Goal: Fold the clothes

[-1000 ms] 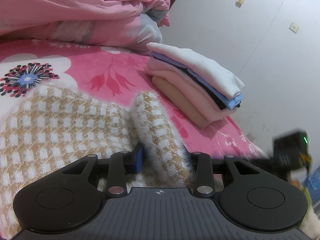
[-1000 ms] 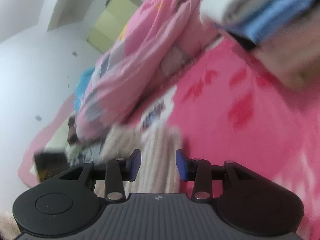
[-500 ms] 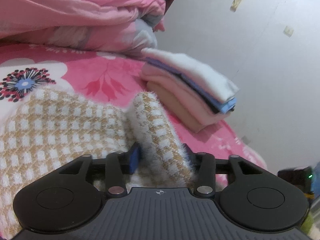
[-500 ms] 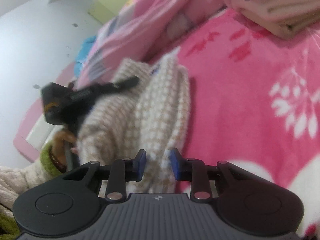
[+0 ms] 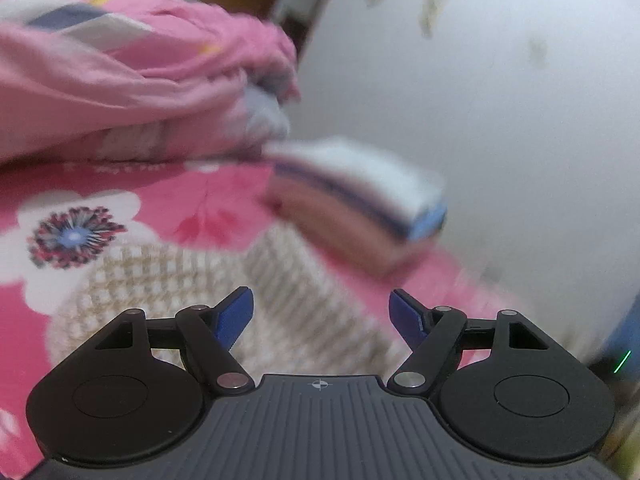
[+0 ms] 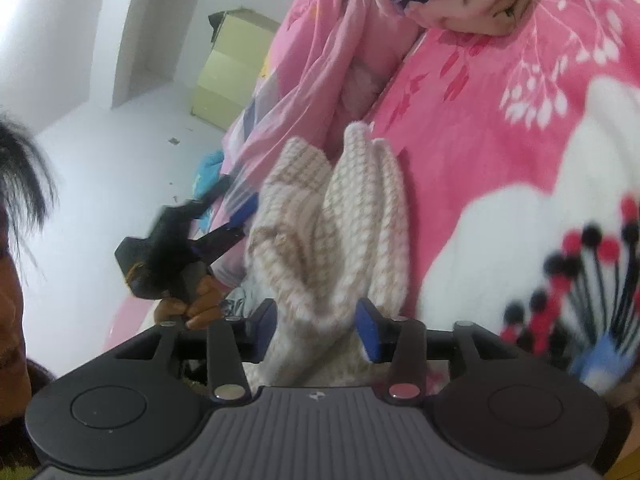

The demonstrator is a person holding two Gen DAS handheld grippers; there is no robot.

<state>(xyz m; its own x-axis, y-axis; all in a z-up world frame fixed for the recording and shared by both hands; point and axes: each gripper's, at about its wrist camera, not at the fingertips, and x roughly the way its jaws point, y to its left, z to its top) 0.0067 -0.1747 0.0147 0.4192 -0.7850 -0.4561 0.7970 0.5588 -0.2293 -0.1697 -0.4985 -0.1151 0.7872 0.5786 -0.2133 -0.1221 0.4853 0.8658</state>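
Note:
A beige-and-white checked sweater [image 5: 168, 280] lies partly folded on the pink flowered bedspread [image 5: 132, 192]. My left gripper [image 5: 320, 312] hovers just above it, jaws opening wide, with nothing pinched between the blue pads [image 5: 236, 314]. In the right wrist view the sweater [image 6: 360, 200] shows as thick upright folds. My right gripper [image 6: 316, 330] has its jaws opening around the near fold, the cloth between the pads. The left gripper [image 6: 236, 222] shows there too, at the sweater's left edge, held by a hand [image 6: 196, 308].
A stack of folded clothes [image 5: 360, 208] sits on the bed near the white wall [image 5: 500, 120]. A rumpled pink quilt [image 5: 140, 72] is heaped behind the sweater. A yellow cabinet [image 6: 228, 80] stands far off. The person's hair [image 6: 20, 168] hangs at the left edge.
The left gripper let go of the sweater's fold, opened wide and lifted back. The right gripper swept in along the bed to the sweater and now has a fold between its jaws.

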